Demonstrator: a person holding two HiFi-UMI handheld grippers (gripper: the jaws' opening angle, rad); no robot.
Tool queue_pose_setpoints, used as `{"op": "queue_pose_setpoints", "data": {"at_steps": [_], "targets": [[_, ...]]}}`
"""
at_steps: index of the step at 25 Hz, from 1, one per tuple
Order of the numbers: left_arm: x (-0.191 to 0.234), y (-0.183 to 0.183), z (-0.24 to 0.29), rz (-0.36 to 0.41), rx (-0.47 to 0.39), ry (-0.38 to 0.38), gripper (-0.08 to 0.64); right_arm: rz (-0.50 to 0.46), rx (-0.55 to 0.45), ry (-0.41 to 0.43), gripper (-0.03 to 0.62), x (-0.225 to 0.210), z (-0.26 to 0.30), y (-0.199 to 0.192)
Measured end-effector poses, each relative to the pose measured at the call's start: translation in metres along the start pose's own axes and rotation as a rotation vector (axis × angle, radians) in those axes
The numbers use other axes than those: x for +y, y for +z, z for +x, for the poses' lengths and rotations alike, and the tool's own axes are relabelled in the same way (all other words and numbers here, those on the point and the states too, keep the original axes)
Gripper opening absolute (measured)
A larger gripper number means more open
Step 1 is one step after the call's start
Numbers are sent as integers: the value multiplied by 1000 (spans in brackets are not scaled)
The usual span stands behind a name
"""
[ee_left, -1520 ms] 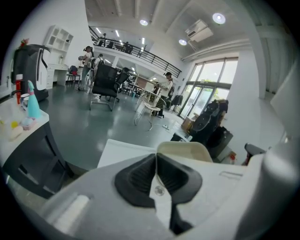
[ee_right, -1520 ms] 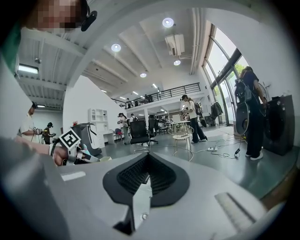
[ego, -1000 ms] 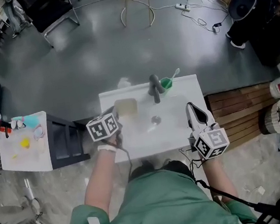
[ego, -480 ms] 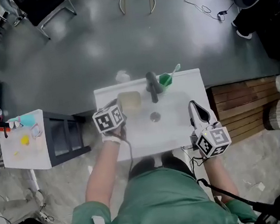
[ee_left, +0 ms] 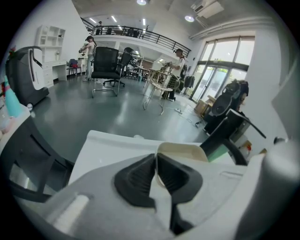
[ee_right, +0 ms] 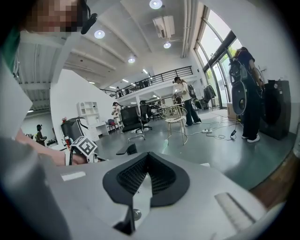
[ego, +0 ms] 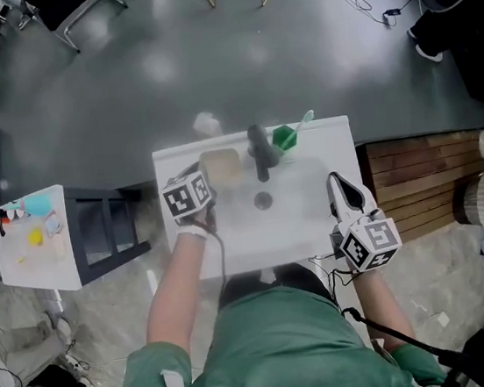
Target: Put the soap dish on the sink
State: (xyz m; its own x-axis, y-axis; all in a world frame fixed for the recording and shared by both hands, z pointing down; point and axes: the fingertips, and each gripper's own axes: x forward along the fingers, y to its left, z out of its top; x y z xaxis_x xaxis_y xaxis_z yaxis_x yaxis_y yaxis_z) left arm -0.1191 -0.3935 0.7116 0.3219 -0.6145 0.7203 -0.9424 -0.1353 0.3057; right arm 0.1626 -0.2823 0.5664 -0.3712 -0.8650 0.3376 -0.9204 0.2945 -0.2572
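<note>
Jaws of the left gripper (ee_left: 156, 174) are clamped on the near rim of the soap dish (ee_left: 186, 151), pinched between the 2 pads, which holds the dish level. Those of the right gripper (ee_right: 148, 174) are pressed together on nothing, and it hangs by the front right corner of the sink (ego: 318, 233), out of the way. The sink fills the middle of the head view. Its faucet (ego: 260, 152) stands at the back centre, with a green cup (ego: 284, 137) just right of it. The dish sits over the back left ledge, just beside the faucet, likely the spot meant for it. I cannot tell whether it touches down yet.
</note>
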Motion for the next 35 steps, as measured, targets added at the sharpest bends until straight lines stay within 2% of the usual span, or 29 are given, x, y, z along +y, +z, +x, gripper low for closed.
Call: {"op": "queue_pose_setpoints", "data": {"at_steps": [10,24,35], "targets": [[6,-3,34,4,34,16,15,7,37,-6,-3,-14,21,-8],[14,-8,46,-14,46,37,23,6,44,-13,-3,-15,22,-10],[10,3,20,74,-14,54,74,-18,15,-6,-3,-8,9,4]]}}
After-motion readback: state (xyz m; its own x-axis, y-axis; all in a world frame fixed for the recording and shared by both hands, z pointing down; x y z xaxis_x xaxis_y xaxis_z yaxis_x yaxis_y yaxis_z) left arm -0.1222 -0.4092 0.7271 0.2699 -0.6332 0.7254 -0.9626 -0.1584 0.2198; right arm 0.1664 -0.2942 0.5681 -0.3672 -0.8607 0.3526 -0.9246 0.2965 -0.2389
